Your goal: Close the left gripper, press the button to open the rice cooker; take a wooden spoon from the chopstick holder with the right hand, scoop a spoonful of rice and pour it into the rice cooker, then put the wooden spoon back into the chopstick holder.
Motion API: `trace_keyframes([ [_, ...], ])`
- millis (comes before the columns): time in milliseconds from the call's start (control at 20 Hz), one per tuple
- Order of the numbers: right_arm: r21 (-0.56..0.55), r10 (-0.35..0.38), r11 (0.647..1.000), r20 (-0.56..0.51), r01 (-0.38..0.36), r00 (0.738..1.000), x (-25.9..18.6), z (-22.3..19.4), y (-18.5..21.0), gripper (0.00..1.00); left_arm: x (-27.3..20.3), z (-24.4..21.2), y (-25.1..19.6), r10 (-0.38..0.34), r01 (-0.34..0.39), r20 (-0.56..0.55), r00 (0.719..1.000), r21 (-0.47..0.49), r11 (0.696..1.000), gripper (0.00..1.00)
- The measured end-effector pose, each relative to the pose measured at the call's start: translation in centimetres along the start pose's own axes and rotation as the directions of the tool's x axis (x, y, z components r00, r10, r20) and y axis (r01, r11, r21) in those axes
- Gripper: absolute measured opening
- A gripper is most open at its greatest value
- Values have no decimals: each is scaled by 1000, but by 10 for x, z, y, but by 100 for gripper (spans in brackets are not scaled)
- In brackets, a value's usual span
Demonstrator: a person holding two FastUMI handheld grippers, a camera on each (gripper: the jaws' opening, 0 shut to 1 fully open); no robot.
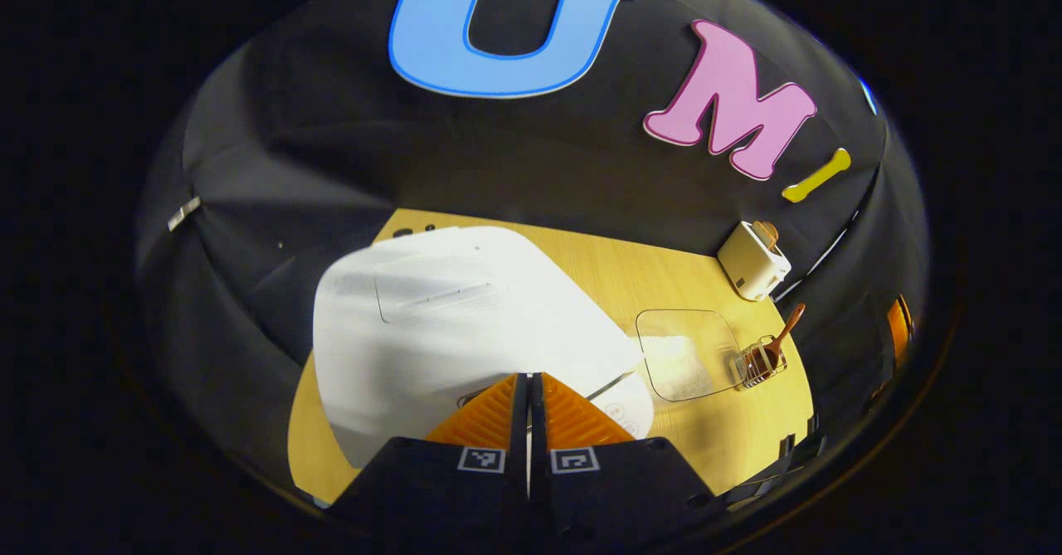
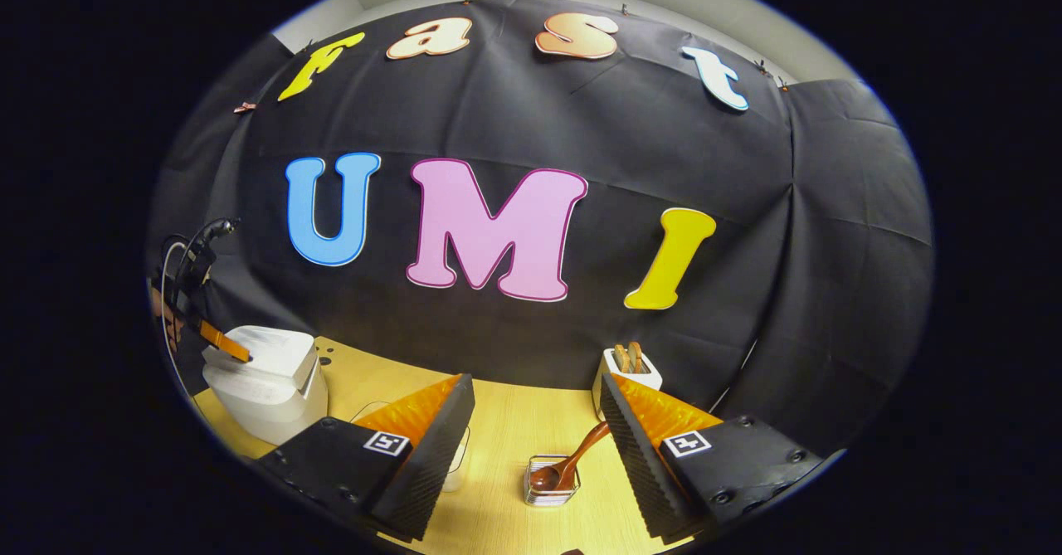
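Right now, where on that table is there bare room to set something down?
Bare wood lies between the rice cooker and the toaster, along the back wall. It is crowded on the right, where the glass rice dish touches the chopstick holder holding the wooden spoon.

One rice cooker (image 1: 448, 323) stands on the one wooden table (image 1: 664, 277), along with one toaster (image 1: 753, 261) that has two slices of bread (image 2: 628, 357) in its slots. There is one clear square dish (image 1: 687, 352) of rice, one small holder (image 2: 552, 480) and one wooden spoon (image 2: 572, 460) resting in it. Two grippers are in sight, the left gripper (image 1: 528, 397) and the right gripper (image 2: 538, 422), each with two fingers.
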State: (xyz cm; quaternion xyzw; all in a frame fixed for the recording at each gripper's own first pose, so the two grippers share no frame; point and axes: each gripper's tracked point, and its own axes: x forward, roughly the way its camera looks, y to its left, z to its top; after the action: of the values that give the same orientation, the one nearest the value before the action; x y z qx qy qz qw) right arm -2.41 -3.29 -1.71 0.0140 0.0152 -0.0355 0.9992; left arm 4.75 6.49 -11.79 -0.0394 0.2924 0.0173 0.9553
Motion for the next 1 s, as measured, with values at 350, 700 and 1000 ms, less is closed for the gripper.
trace_keyframes([
  [350, -3, -4, 1000, 2, 4, 1000, 0, 0, -4, 95, -24, 70, 8, 39, -54, 220, 975, 60, 997, 6],
  [700, -5, -37, 999, 0, 37, 999, -4, -1, -22, 95, -43, 135, 32, 115, -162, 458, 881, 64, 985, 6],
  [1000, 17, -42, 999, -34, 42, 999, 0, -15, -33, 95, -66, 162, 40, 159, -191, 595, 788, -9, 982, 5],
])
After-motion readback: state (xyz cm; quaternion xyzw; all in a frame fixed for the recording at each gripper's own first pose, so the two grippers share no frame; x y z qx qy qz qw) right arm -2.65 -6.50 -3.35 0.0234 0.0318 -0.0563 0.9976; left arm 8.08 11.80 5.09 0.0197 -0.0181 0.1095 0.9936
